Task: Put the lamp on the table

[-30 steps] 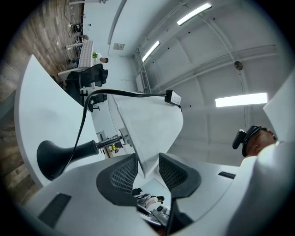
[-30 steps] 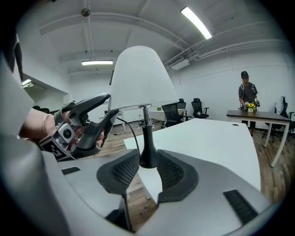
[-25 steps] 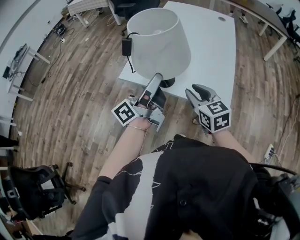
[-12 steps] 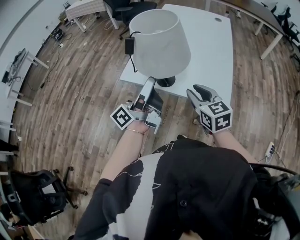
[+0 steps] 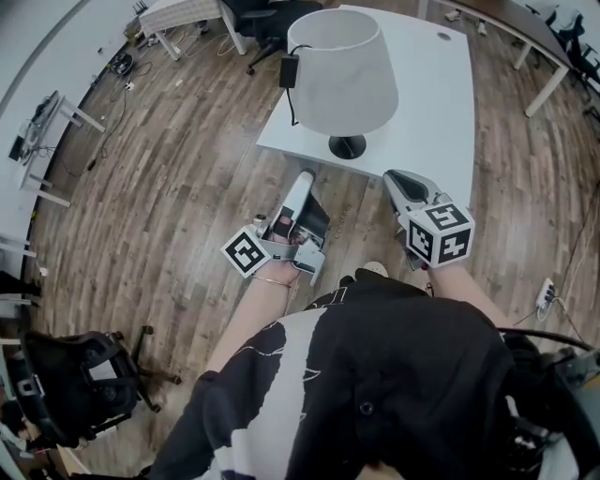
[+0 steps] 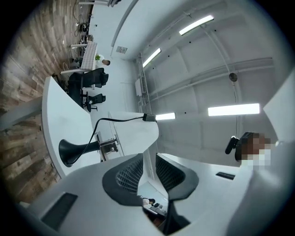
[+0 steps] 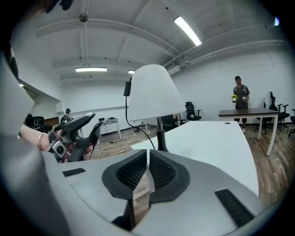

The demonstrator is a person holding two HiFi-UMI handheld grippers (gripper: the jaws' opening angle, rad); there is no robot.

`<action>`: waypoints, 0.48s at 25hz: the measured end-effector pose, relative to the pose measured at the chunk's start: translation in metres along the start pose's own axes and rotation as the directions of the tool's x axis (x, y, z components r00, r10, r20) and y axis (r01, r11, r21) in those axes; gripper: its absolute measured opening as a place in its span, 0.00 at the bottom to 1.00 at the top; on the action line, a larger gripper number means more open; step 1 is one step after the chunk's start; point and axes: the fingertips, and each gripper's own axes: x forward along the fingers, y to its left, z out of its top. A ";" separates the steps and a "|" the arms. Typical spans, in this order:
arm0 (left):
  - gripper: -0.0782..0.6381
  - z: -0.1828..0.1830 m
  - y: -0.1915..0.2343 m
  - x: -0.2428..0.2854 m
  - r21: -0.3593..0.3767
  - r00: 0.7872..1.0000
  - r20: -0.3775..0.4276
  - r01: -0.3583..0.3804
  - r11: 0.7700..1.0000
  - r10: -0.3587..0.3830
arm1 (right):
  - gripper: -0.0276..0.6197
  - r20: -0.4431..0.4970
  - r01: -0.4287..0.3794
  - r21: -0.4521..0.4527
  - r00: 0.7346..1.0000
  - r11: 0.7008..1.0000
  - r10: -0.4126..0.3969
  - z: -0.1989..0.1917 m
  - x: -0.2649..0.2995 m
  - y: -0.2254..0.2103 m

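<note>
The lamp [image 5: 345, 67], with a white shade and a black round base, stands upright on the white table [image 5: 436, 89] near its front edge. Its black cord with a power adapter [image 5: 290, 70] hangs off the table's left side. My left gripper [image 5: 307, 187] hovers over the floor in front of the table, well clear of the lamp. Its jaws are closing with nothing between them. My right gripper [image 5: 398, 178] is level with it to the right, its jaws closing to almost touching, also empty. The right gripper view shows the lamp [image 7: 152, 94] ahead and the left gripper [image 7: 78, 129] beside it.
Wooden floor lies around the table. Black office chairs [image 5: 267, 14] stand beyond the table's far left corner, and another chair [image 5: 84, 375] is at my lower left. A second table [image 5: 530, 33] stands at the upper right. A person [image 7: 239, 94] stands far off.
Both grippers have drawn back from the lamp and table toward my body. The left gripper, earlier right at the lamp's base, is now apart from it. The right jaws have closed.
</note>
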 end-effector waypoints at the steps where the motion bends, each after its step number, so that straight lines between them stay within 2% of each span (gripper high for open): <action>1: 0.22 -0.002 -0.005 -0.007 0.019 1.000 -0.011 -0.006 1.000 0.007 | 0.09 0.004 0.003 0.007 1.000 1.000 -0.003 -0.002 -0.003 0.005; 6: 0.13 -0.005 -0.024 -0.034 0.091 0.999 -0.038 -0.028 0.995 0.032 | 0.08 0.016 0.021 0.046 1.000 0.999 -0.021 -0.007 -0.019 0.021; 12: 0.13 -0.016 -0.031 -0.057 0.107 0.996 -0.071 -0.044 0.993 0.052 | 0.07 0.004 0.038 0.059 0.999 0.998 -0.038 -0.019 -0.032 0.030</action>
